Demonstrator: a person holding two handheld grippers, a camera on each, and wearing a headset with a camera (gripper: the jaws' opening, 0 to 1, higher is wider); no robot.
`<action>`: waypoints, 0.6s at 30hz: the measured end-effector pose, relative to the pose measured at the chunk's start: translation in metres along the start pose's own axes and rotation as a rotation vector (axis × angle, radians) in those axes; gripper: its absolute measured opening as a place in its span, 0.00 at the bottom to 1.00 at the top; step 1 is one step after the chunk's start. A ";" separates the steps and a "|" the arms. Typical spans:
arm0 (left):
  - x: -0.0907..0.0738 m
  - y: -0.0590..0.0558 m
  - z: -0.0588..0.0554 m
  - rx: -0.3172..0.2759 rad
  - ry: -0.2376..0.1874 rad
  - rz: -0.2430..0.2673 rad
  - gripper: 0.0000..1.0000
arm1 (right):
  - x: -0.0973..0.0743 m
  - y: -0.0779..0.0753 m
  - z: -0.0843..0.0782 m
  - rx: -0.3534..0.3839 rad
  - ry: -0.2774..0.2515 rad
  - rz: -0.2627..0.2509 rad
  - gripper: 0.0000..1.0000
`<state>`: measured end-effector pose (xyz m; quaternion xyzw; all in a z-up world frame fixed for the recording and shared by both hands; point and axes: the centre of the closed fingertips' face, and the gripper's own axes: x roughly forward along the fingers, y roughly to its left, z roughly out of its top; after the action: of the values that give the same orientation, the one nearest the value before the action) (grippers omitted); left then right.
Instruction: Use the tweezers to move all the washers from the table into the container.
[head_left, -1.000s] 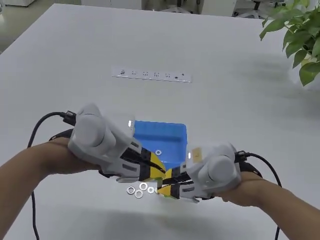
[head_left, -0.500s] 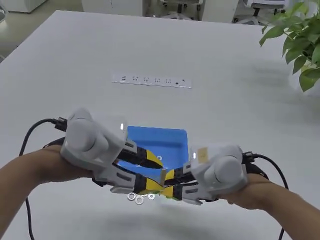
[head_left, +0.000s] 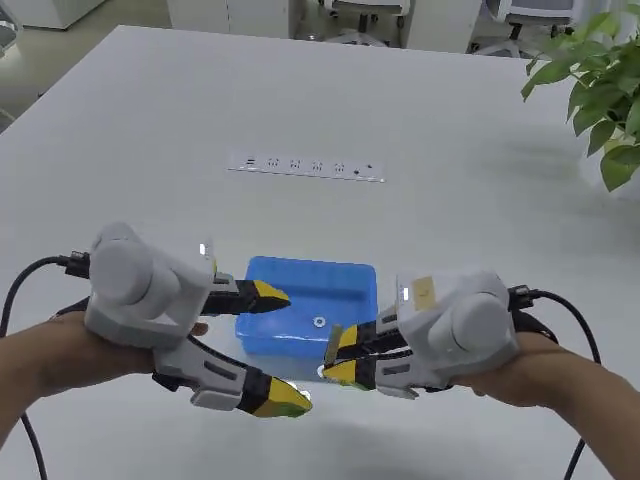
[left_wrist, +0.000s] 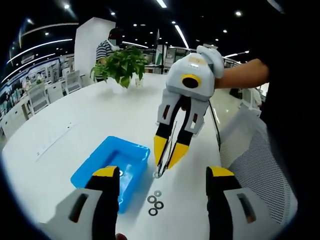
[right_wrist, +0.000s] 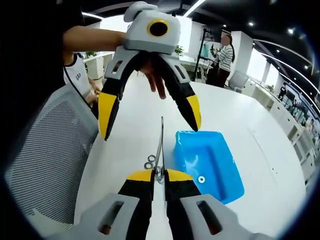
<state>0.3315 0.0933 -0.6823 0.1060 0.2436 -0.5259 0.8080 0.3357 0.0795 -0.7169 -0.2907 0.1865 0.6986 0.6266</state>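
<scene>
The washers (left_wrist: 155, 201) look light, thin, hard and slippery, best pinched across a rim. They lie clustered on the worktop (head_left: 300, 100) just beside the container (right_wrist: 220, 150), which holds one. The right gripper (right_wrist: 159, 175) has its jaws clamped on the tweezers (right_wrist: 160, 145), which point at the cluster. The left gripper (left_wrist: 163, 172) faces it, jaws wide apart.

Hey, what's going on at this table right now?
A person works at a white table with tongs in each hand. The right tongs are shut on a pair of tweezers, whose tips point down beside the blue container. The left tongs are open, facing them, holding nothing. One washer lies in the container; a small cluster of washers lies on the table beside it.
</scene>
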 end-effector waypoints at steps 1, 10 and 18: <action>-0.002 0.002 -0.001 -0.006 -0.003 0.011 0.79 | -0.001 -0.002 0.002 -0.003 -0.001 -0.001 0.09; -0.016 0.013 -0.007 -0.049 -0.011 0.091 0.98 | -0.010 -0.013 0.011 -0.028 -0.005 -0.010 0.09; -0.025 0.015 -0.006 -0.073 -0.025 0.131 0.99 | -0.013 -0.030 0.015 -0.047 -0.006 -0.030 0.09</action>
<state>0.3351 0.1220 -0.6766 0.0858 0.2449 -0.4641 0.8469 0.3635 0.0833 -0.6944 -0.3060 0.1636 0.6942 0.6306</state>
